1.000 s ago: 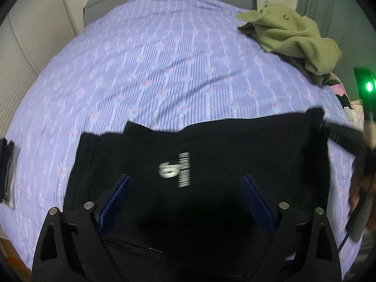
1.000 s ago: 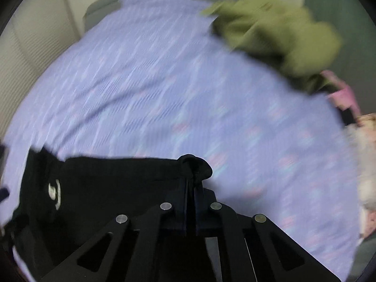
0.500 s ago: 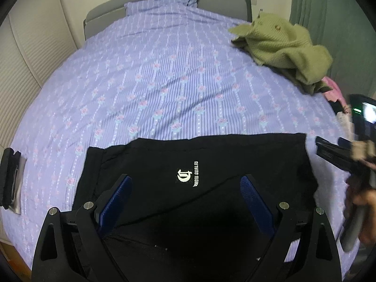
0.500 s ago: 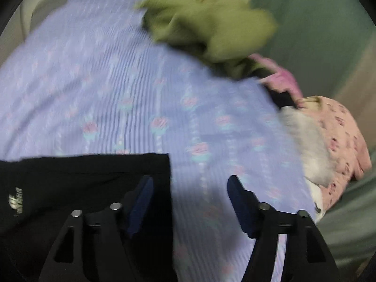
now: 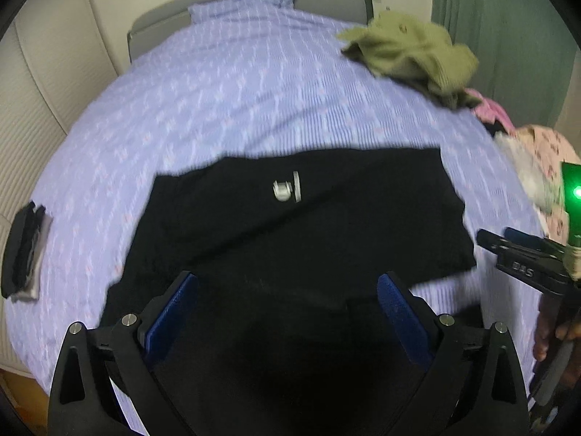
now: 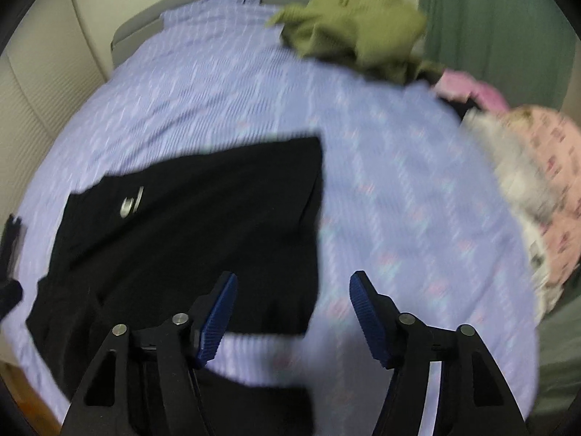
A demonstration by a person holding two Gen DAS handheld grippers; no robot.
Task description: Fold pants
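Both tongs [image 5: 287, 312] [image 6: 292, 312] open, empty, black pants [image 5: 290, 232] flat, green sweater [image 5: 410, 51] far off

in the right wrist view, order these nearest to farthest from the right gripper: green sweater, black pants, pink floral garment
1. black pants, just ahead and left of the open right gripper
2. pink floral garment, at the bed's right edge
3. green sweater, far end, near the headboard

Your left tool [image 5: 287, 309] hangs with jaws spread wide over the black pants [image 5: 290, 232] lying folded on the bed [image 5: 218, 109], gripping nothing.
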